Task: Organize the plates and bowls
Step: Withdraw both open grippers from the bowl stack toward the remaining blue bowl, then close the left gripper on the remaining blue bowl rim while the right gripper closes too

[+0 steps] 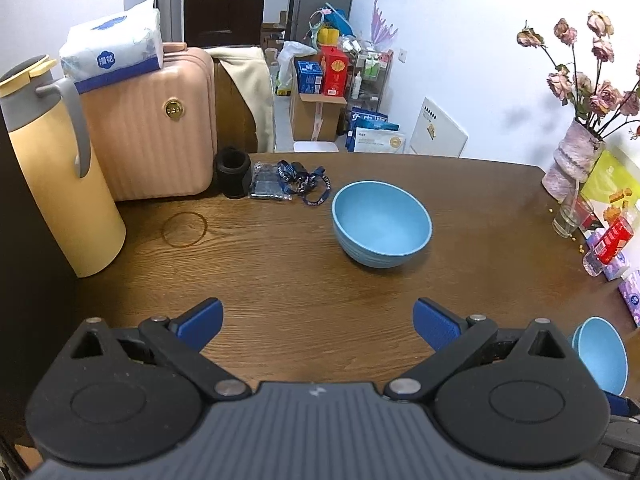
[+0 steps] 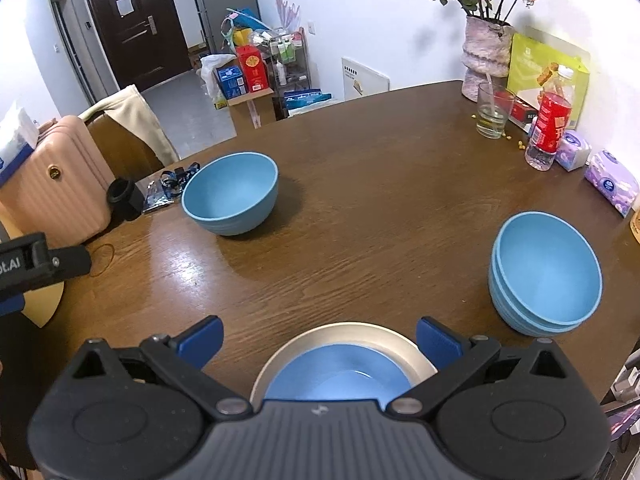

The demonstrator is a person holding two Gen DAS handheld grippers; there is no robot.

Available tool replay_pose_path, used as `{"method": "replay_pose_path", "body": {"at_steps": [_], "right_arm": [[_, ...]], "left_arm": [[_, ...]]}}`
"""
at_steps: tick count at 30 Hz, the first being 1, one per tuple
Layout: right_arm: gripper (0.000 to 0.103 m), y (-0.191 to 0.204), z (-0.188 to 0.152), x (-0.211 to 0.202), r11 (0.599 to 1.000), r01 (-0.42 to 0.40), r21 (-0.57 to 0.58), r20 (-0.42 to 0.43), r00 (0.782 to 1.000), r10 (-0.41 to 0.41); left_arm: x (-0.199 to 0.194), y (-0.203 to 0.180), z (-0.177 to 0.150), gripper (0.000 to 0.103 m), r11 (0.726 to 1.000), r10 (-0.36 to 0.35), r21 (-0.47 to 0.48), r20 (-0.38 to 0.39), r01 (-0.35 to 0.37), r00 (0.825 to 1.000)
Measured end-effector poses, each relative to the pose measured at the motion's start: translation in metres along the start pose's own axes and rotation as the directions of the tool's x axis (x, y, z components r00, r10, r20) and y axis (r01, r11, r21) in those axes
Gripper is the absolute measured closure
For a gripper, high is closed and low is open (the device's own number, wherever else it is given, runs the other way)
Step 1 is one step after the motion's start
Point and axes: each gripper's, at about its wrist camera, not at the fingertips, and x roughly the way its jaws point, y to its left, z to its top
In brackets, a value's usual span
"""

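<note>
Blue plate (image 2: 338, 374) on silver plate (image 2: 404, 346), bowl stack (image 2: 546, 274) nr right.

Little can be read. In the right wrist view, white letters reading "ot.AI" stand on the black body of the left claw (image 2: 24, 266), at the left edge, well to the left of the right claw (image 2: 320, 344); the start of the word is cut off. In the left wrist view, the tissue pack (image 1: 114, 46) on top of the pink suitcase (image 1: 156, 128), far ahead and left of the claw, bears a blue round logo with two white characters, too blurred to make out. Print on the red bottle (image 2: 550, 128) and the boxes by the wall is illegible.
</note>
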Motion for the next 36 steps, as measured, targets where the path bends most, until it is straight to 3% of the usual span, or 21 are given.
{"method": "replay_pose_path", "body": {"at_steps": [20,36], "right_arm": [[0.0,0.048,0.037,0.036,1.0,0.007,0.01,-0.03,1.0,-0.006],[0.001,0.059,0.075,0.086,0.999,0.019,0.049,-0.079,0.997,-0.015]], "left_arm": [[0.048,0.018,0.04,0.0,1.0,-0.017,0.021,-0.049,0.018,0.999],[0.103,0.017,0.078,0.0,0.999,-0.032,0.04,-0.095,0.036,0.995]]}}
